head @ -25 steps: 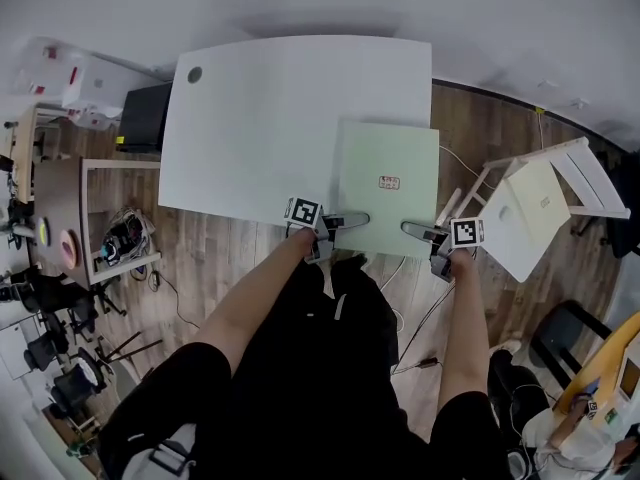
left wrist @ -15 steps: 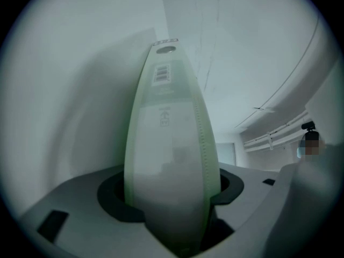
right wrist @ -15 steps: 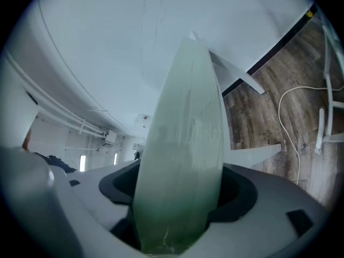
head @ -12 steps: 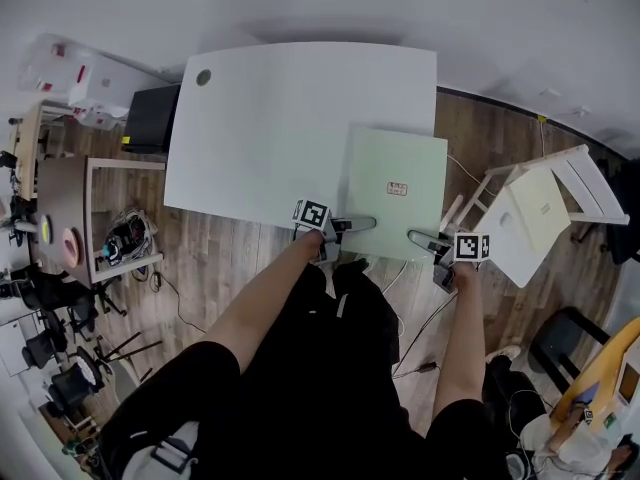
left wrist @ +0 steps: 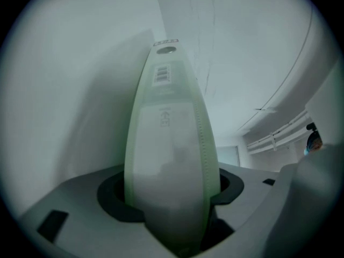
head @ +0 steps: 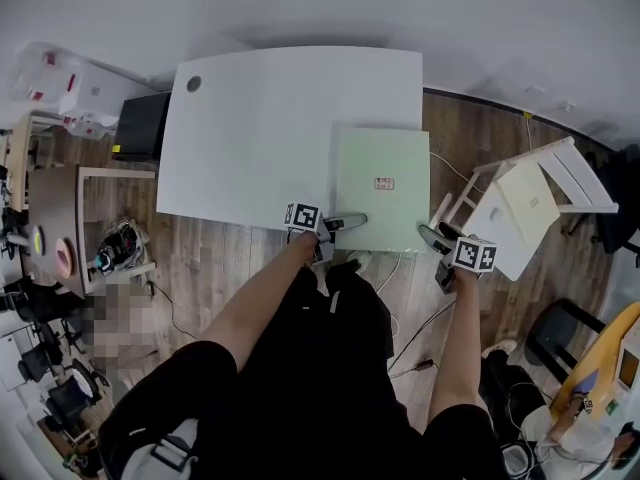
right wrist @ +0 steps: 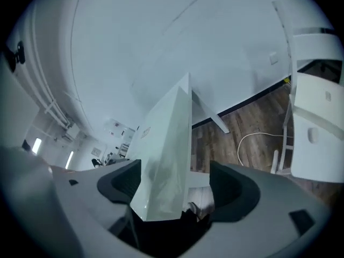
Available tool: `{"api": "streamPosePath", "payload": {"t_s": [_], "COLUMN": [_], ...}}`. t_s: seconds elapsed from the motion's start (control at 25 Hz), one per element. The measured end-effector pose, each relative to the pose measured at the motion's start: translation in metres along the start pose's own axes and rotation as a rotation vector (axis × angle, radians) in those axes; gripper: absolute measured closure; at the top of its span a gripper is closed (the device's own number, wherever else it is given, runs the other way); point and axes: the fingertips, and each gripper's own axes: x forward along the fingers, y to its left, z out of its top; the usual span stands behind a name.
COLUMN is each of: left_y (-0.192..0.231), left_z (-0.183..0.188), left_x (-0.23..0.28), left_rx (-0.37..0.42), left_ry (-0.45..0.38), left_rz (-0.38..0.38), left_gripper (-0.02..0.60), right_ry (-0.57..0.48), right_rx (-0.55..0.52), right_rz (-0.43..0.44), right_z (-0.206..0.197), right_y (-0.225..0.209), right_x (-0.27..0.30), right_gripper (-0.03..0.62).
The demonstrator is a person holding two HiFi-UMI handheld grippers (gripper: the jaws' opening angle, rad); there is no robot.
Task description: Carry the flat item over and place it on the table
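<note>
At surface front-right corner lies flat green board, near edge overhanging. L gripper clamps its near edge. R gripper jaws have just been opening, board corner btwn them, unpressed. White chair stands just right, cable on floor. Board label unreadable.

A: What is the main surface?

B: A white table, rectangular with rounded corners. A small grey round cap is set in its far left corner.

A: What lies on it?

B: Only a flat pale green panel, across the near right corner. Its near edge reaches past the table's rim.

A: And underneath?

B: A wood-plank floor. On it are a white chair near the table's right side, a white cable, and a black box just beside the left end.
</note>
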Motion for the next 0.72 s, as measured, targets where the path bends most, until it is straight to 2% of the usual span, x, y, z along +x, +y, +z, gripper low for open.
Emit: {"api": "streamPosePath", "payload": {"t_s": [0.16,0.44,0.72], "left_y": [0.001,-0.001,0.000], "left_z": [0.000,-0.004,0.001], "left_x": [0.002,0.004,-0.003], "left_rx": [0.006,0.066,0.118], "left_ry": [-0.029,0.006,-0.014], "left_rz": [0.009,0.043,0.100], "left_gripper": [0.268,0.268,0.258], "right_ry": [-0.036,-0.047,-0.103], "right_rx": [0.006,0.046,0.143], "right_rz": [0.004,-0.024,-0.005], "right_z": [0.000,-0.004,-0.015], "right_y": [0.001,0.001,-0.002], "right_x": [0.012,0.040,0.040], "right_gripper": [0.218,0.220,0.220]}}
